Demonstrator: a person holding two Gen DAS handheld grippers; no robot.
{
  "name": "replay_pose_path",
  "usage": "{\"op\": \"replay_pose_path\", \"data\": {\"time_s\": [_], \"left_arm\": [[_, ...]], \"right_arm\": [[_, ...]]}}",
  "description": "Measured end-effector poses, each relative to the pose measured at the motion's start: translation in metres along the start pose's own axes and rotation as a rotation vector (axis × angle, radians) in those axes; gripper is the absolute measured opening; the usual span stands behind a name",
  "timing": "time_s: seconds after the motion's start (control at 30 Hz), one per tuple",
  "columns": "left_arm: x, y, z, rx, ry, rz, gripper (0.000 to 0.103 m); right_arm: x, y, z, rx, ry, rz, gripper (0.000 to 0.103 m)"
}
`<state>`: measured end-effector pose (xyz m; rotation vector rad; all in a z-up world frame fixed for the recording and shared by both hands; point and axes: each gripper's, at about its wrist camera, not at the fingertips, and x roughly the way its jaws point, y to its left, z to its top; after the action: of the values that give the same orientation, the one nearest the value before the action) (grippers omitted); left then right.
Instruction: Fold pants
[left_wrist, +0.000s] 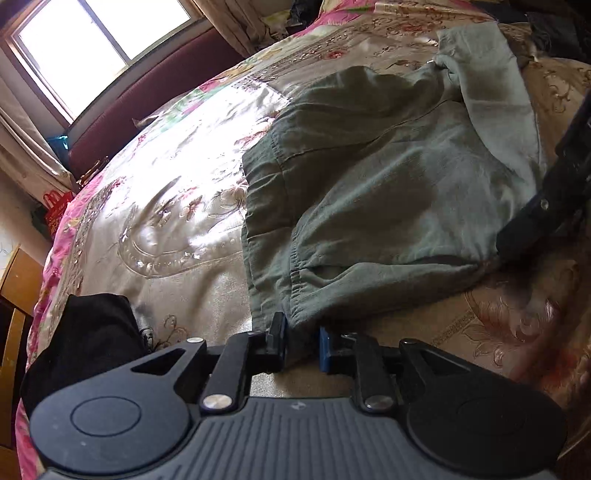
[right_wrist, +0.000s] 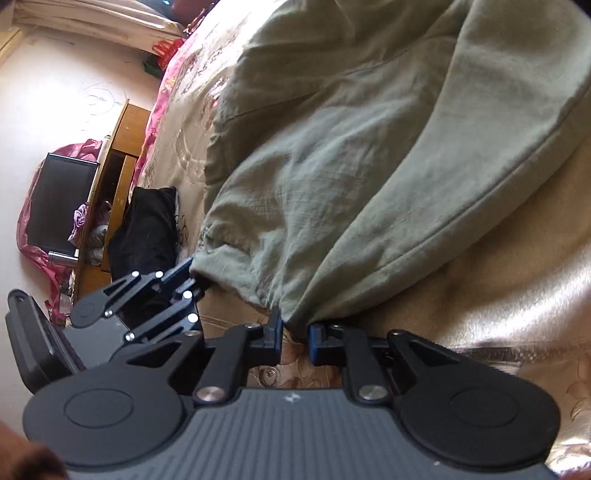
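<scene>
Now | both tongs pinching pants (left_wrist: 388, 177) hem | black garment (left_wrist: 92, 339) beside on bedspread (left_wrist: 166, 206)

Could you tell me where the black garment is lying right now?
The black garment lies at the bed's edge, lower left in the left wrist view, left of the green pants and beside the left gripper.

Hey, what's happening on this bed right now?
A person is folding green pants on a floral bedspread with two handheld grippers. The left gripper pinches the near edge of the pants at one corner, and the right gripper pinches the same edge further along. A black garment lies nearby.
</scene>
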<state>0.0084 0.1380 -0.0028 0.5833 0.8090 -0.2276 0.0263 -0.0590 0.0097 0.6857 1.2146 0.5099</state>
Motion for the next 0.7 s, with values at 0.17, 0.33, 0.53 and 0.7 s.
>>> {"op": "replay_pose_path", "data": {"time_s": [0.17,0.33,0.53,0.7], "left_arm": [[-0.020,0.009,0.019,-0.057,-0.078,0.006,0.038],[-0.033,0.004,0.045,-0.042,-0.137,0.010,0.050],[-0.030,-0.038,0.087,-0.039,-0.198,-0.153,0.055],[0.002,-0.101,0.139,0.001,-0.225,-0.309,0.055]], "right_arm": [[-0.055,-0.003,0.013,-0.070,-0.175,-0.078,0.046],[-0.105,-0.056,0.030,0.047,-0.319,-0.173,0.059],[-0.158,-0.124,0.081,0.165,-0.567,-0.305,0.063],[-0.166,-0.182,0.135,0.249,-0.676,-0.342,0.063]]}}
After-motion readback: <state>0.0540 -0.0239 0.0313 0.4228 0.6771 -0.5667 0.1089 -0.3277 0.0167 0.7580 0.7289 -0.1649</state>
